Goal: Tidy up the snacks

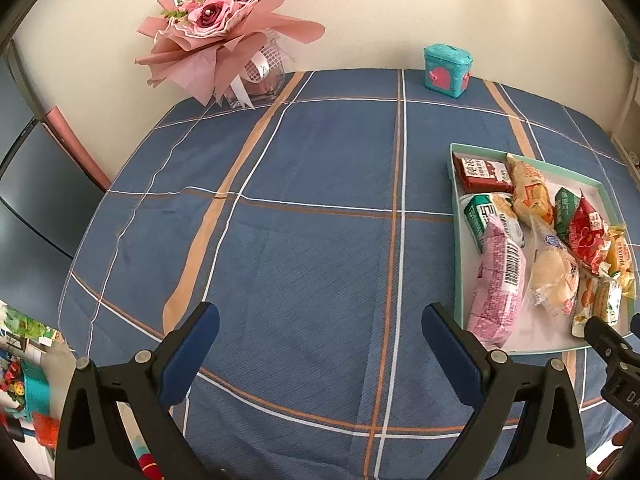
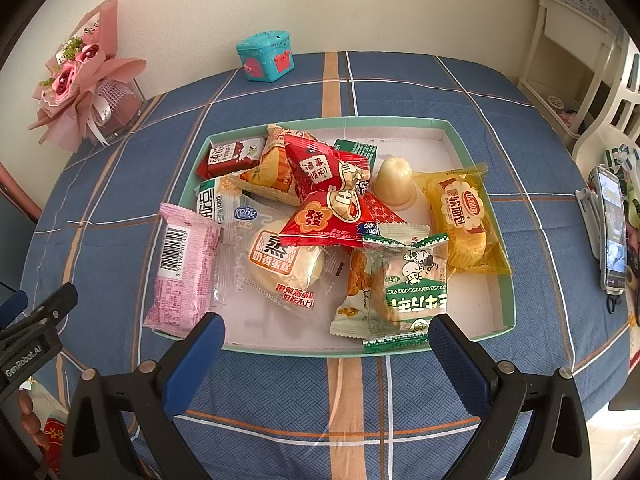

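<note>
Blue-padded black fingers of the right gripper (image 2: 326, 340) stand spread wide with nothing between them, hovering over the near rim of the shallow mint-green cardboard tray (image 2: 472, 132) that rests on the blue plaid tablecloth (image 2: 400, 84). Just beyond the left finger, a pink wrapped snack with a white barcode label (image 2: 182, 268) leans over the tray's near left edge. Beside it lies a clear packet holding a pale round steamed cake (image 2: 286, 266), and to the right of that a green-and-white wafer packet printed with a cartoon cow (image 2: 414, 284) sits close to the right finger. Behind these, two red triangular pouches (image 2: 320, 184) are piled in the middle, a dark red rectangular bar (image 2: 230, 156) lies in the far left corner, a cream jelly cup (image 2: 394, 184) stands upright, and a yellow transparent bag of soft bread (image 2: 464, 220) rests along the right side. The tray's far right corner shows bare white floor. The left gripper (image 1: 320, 344) hangs over open cloth to the left of the tray, its jaws likewise wide apart and holding nothing. At the back of the table, against the wall, stand a teal box with pink heart patches (image 2: 266, 56) and a pink paper-wrapped rose bouquet (image 1: 218, 28). A smartphone on a white stand (image 2: 610, 228) is at the right edge.
</note>
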Demonstrator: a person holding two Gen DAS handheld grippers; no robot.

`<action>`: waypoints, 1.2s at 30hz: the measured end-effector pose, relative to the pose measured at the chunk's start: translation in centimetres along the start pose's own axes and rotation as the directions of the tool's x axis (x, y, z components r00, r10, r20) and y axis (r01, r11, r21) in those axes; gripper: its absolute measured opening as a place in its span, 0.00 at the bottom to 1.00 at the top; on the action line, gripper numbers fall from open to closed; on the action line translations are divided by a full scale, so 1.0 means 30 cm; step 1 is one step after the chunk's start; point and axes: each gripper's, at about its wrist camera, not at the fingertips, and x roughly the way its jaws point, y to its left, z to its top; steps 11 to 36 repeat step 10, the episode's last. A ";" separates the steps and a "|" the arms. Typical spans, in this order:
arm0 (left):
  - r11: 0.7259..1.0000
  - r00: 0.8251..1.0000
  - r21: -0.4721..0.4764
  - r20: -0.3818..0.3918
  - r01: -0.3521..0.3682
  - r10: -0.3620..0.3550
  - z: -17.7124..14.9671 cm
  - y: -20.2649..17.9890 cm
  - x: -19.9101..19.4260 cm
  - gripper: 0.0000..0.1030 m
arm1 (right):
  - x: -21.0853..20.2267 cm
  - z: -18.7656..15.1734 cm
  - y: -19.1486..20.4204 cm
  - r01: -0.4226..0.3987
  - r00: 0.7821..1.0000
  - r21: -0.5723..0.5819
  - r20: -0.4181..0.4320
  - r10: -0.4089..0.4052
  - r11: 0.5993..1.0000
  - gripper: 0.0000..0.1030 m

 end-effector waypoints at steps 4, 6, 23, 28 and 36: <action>1.000 1.000 0.003 0.002 -0.003 0.003 -0.001 0.003 0.000 0.98 | 0.000 -0.001 0.001 0.000 1.000 -0.001 -0.001 0.000 1.000 1.00; 1.000 1.000 0.003 0.018 -0.006 0.006 -0.003 0.003 -0.010 0.98 | 0.001 -0.001 0.001 0.000 1.000 -0.003 -0.002 0.000 1.000 1.00; 1.000 0.999 0.006 0.041 0.003 -0.004 0.002 -0.001 -0.025 0.98 | 0.000 -0.002 0.002 0.000 1.000 -0.001 -0.003 0.000 1.000 1.00; 1.000 0.999 0.006 0.041 0.003 -0.004 0.002 -0.001 -0.025 0.98 | 0.000 -0.002 0.002 0.000 1.000 -0.001 -0.003 0.000 1.000 1.00; 1.000 0.999 0.006 0.041 0.003 -0.004 0.002 -0.001 -0.025 0.98 | 0.000 -0.002 0.002 0.000 1.000 -0.001 -0.003 0.000 1.000 1.00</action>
